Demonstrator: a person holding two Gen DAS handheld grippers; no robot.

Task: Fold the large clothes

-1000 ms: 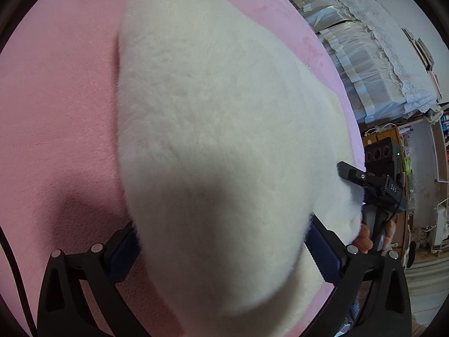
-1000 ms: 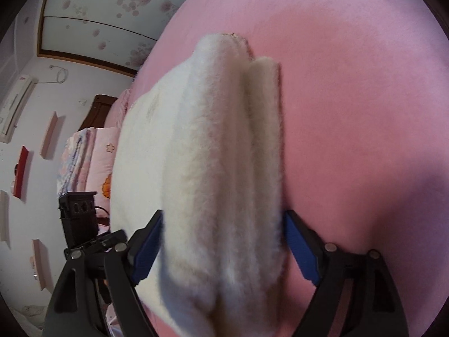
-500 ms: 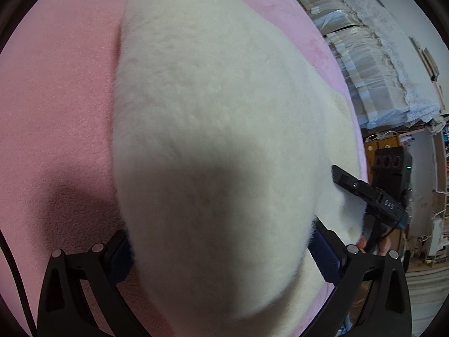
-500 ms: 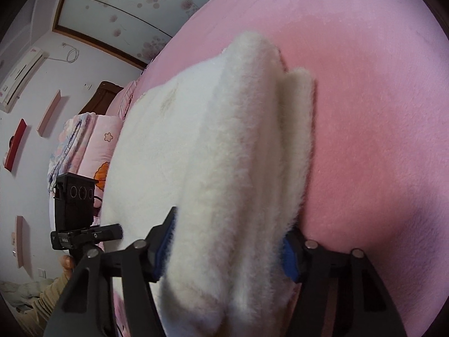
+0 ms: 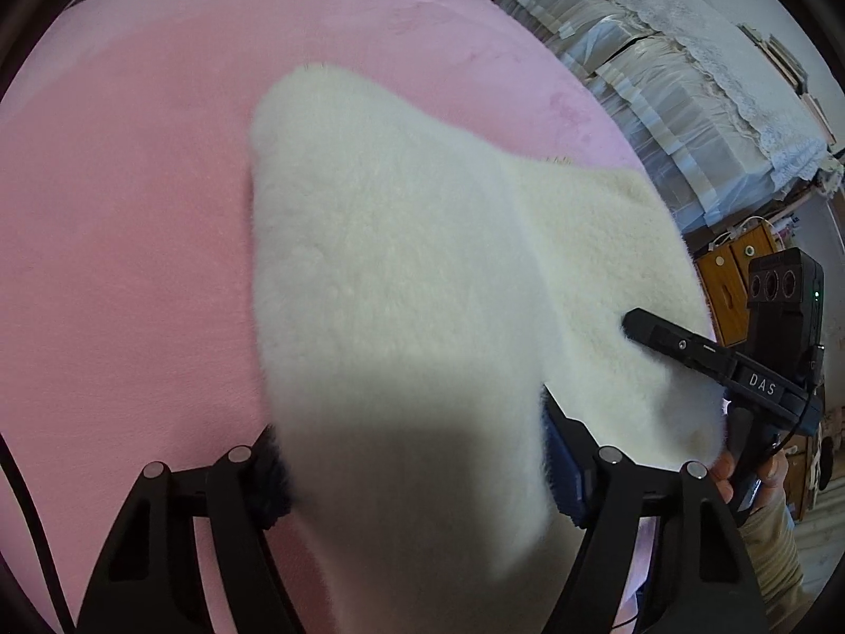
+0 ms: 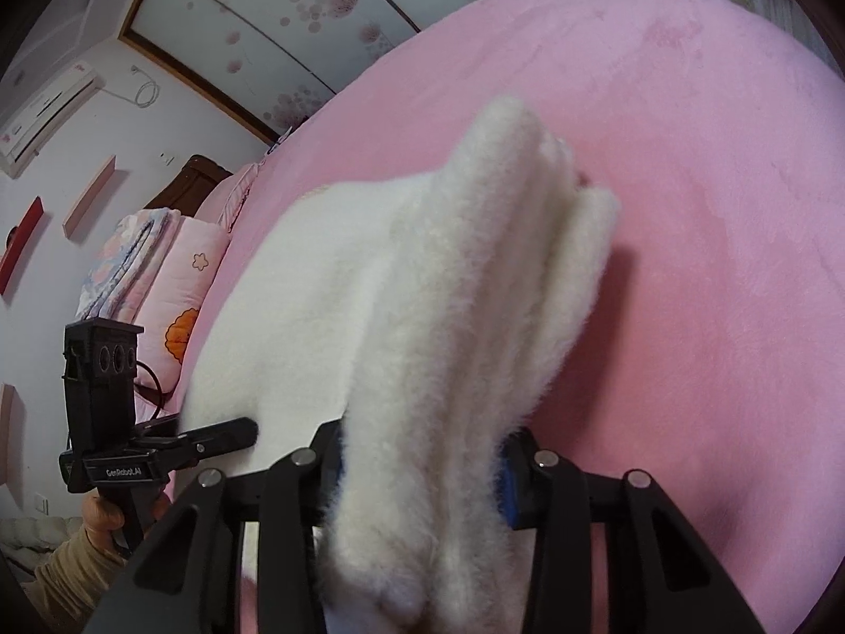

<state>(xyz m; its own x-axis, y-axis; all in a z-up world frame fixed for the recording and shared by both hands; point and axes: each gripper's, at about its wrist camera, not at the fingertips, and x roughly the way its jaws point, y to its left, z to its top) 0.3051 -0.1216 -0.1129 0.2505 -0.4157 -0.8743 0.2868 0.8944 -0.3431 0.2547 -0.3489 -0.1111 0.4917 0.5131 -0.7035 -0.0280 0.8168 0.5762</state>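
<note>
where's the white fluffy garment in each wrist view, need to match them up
Left wrist view: the white fluffy garment fills the centre, running down between this gripper's jaws; the right gripper enters at right.
Right wrist view: the white fluffy garment fills the centre-left, with stacked folds clamped in this gripper's jaws; the left gripper sits at lower left.
Shared landmark: the pink bedspread beneath it.

Only two bits of writing I can make out. The black gripper (image 5: 760, 385) seen at the right edge of the left wrist view has "DAS" in pale letters on its side bar. The other gripper (image 6: 124, 470), seen low on the left of the right wrist view, says "GenRobot.AI" on its bar. The air conditioner (image 6: 47, 105) has a mark, too small to read.
</note>
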